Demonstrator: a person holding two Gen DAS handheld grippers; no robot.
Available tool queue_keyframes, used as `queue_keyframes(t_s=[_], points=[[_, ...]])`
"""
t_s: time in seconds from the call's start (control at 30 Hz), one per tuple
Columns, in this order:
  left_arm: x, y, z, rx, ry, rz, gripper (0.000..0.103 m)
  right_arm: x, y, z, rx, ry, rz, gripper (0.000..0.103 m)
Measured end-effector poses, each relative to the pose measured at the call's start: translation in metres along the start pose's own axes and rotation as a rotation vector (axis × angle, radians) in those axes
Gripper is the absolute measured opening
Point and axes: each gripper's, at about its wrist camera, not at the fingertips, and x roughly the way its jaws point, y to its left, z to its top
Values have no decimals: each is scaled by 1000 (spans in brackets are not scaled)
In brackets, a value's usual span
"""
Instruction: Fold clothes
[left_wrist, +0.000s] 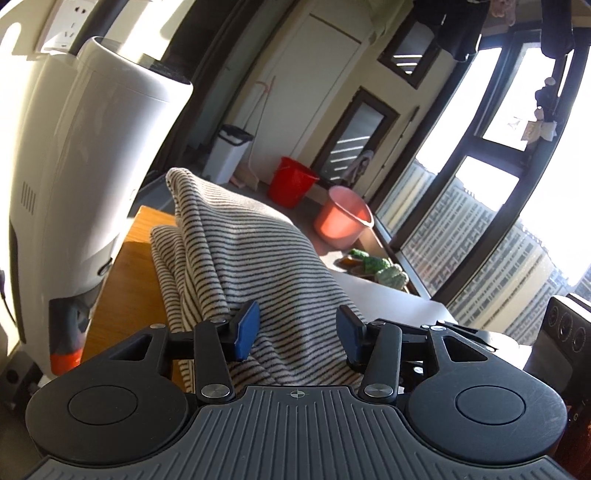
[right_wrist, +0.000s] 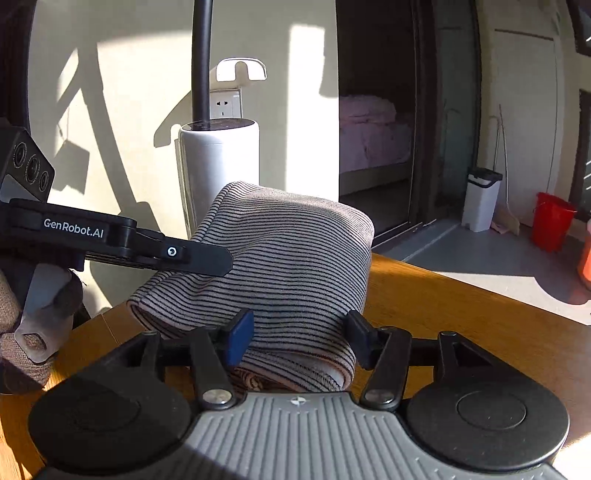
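Observation:
A grey-and-white striped garment (left_wrist: 251, 254) lies bunched in a folded heap on the wooden table (left_wrist: 129, 258). My left gripper (left_wrist: 297, 332) is open, its blue pads on either side of the near edge of the cloth. In the right wrist view the same striped garment (right_wrist: 295, 258) rises in a hump on the table (right_wrist: 461, 325). My right gripper (right_wrist: 299, 338) is open, straddling the folded near edge. The left gripper's body (right_wrist: 122, 240) reaches over the cloth from the left in that view.
A tall white appliance (left_wrist: 85, 158) stands at the table's left edge and also shows in the right wrist view (right_wrist: 218, 166). On the floor beyond are a red bucket (left_wrist: 291, 181), a pink bucket (left_wrist: 343, 218) and a white bin (left_wrist: 232, 153). Windows run along the right.

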Motion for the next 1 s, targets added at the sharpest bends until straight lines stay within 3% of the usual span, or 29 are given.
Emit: queue_keyframes(t_s=[0.2, 0.33, 0.4, 0.43, 0.47, 0.5, 0.67, 0.87, 1.0], points=[[1, -10, -2, 19, -4, 52, 51, 6, -18, -2, 100, 16, 38, 68], [-7, -32, -7, 82, -37, 137, 51, -8, -18, -9, 156, -2, 20, 81], [-19, -46, -15, 114, -58, 180, 66, -19, -18, -19, 207, 13, 32, 101], [-27, -53, -22, 124, -67, 206, 71, -26, -17, -23, 224, 12, 33, 101], [-35, -60, -30, 129, -71, 239, 84, -34, -15, -28, 230, 3, 28, 101], [-41, -65, -38, 132, -71, 267, 90, -43, -11, -33, 229, -8, 18, 102], [-60, -77, -77, 82, 6, 355, 91, -76, 6, -51, 233, -32, -24, 103], [-80, -84, -97, 64, 16, 399, 99, -101, 17, -66, 274, -21, -84, 103], [-86, -88, -108, 57, 35, 433, 103, -107, 24, -70, 275, 8, -187, 103]])
